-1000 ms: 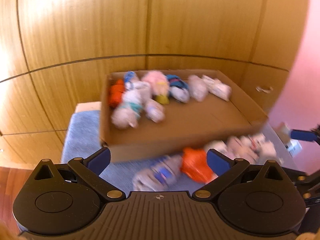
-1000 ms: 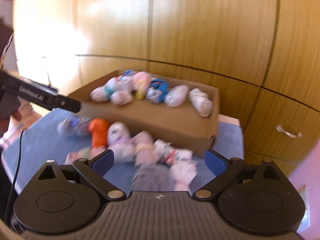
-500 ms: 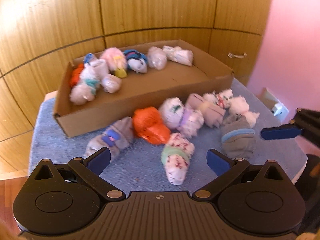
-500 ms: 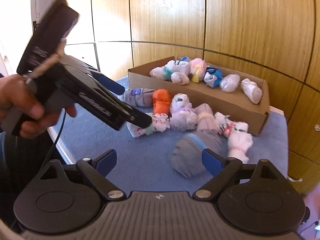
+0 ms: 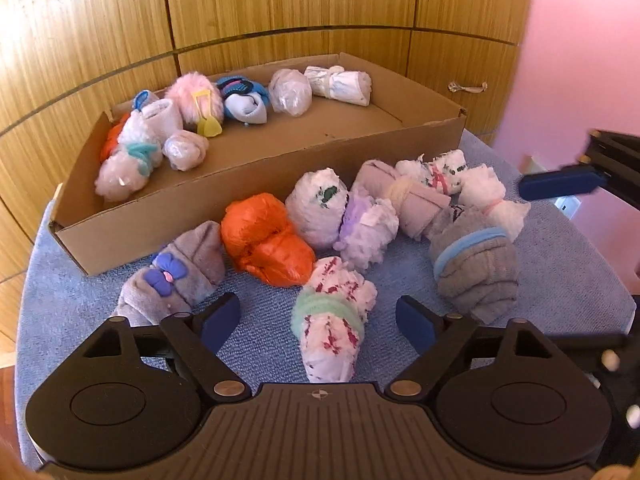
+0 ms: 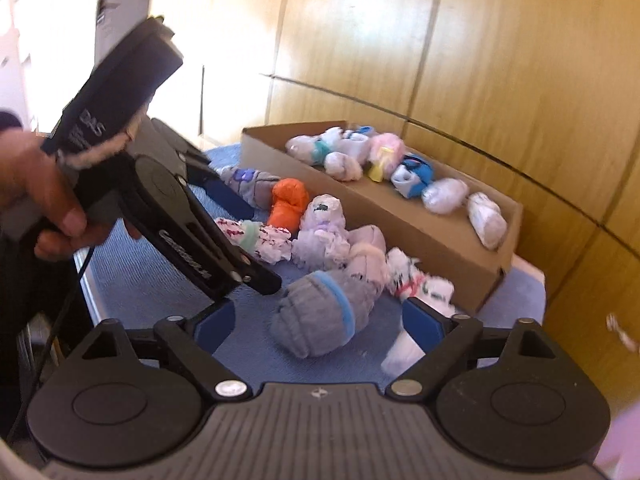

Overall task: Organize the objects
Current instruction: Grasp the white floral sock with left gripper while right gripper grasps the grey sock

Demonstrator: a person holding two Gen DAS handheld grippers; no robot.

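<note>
- Read partly on the black block atop the left gripper (image 6: 256, 240) in the right wrist view: white letters resembling "IDAS", blurred.
- Seen along that gripper's arm: a white script logo, too smeared to spell out.
- Found nowhere else: any legible text, number or sign.

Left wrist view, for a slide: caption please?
Left gripper closing around a floral sock roll; more rolls beside a cardboard box.
</note>
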